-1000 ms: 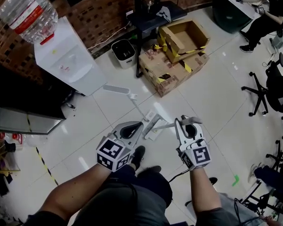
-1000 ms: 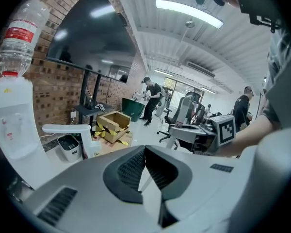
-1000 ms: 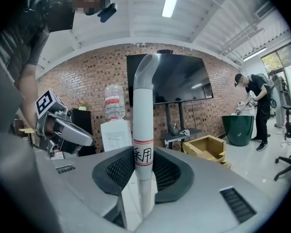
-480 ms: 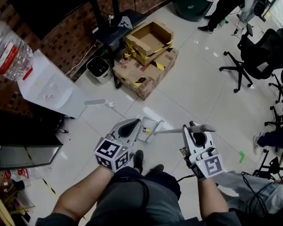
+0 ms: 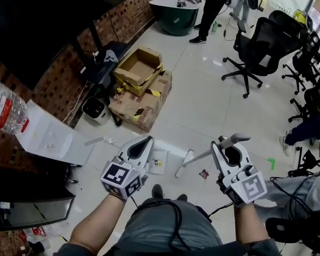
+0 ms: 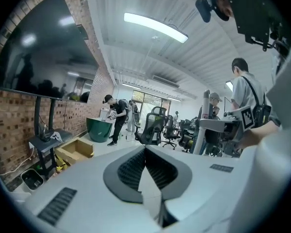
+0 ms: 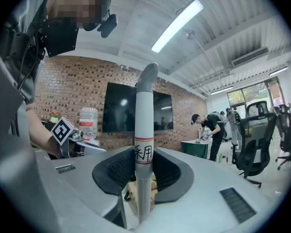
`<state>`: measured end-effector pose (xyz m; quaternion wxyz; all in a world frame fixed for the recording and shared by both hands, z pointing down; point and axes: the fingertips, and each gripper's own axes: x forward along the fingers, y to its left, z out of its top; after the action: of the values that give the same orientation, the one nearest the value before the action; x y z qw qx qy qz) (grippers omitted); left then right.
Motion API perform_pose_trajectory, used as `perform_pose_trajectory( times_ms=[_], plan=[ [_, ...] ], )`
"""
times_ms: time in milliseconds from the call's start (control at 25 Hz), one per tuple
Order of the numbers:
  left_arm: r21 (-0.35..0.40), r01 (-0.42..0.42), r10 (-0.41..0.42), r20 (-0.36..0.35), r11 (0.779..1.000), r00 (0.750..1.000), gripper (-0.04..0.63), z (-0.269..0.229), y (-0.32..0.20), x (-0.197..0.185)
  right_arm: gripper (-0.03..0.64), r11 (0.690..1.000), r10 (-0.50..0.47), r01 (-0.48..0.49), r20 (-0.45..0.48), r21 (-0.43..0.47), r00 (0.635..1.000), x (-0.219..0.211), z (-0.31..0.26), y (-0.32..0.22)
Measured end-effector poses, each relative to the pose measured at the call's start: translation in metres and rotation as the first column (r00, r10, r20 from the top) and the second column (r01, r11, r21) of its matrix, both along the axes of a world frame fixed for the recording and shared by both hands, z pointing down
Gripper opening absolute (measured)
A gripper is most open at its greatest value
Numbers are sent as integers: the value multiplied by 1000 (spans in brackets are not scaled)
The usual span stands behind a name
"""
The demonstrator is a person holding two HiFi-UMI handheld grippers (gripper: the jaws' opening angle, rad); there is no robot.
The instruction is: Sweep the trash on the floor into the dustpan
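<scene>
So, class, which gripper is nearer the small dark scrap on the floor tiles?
Right. The right gripper, shut on the broom handle, hangs just right of the scrap; the left gripper is farther off to its left, beyond the broom head.

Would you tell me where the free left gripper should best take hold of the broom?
Probably mid-shaft, from the left side: the broom handle is a thin straight pole slanting bare from the right gripper down to the floor.
</scene>
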<state>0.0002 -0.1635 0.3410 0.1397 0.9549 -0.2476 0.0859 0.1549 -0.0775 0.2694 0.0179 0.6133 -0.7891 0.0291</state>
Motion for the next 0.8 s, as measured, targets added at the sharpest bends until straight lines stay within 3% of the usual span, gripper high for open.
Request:
perform_pose_trajectory(
  times_ms=[120,280,400,800],
  plan=[
    [0,9,-9,-5,1000,1000,15,-14,0,18,118,999,49,-48,-19,25,999,25,-24,23],
    [80,-68,69,-2,994,998,15,-43,28,51,119,992,123,-123,-19,15,992,56,-27,60],
    [127,-59,61,-13,990,998,15,-63,43,73,120,986,164,-164,-7,-6,986,84,-27,80],
    [163,-74,69,36,984,997,16,-74,92,108,120,974,226,-227,47,9,973,138,-33,143]
  ],
)
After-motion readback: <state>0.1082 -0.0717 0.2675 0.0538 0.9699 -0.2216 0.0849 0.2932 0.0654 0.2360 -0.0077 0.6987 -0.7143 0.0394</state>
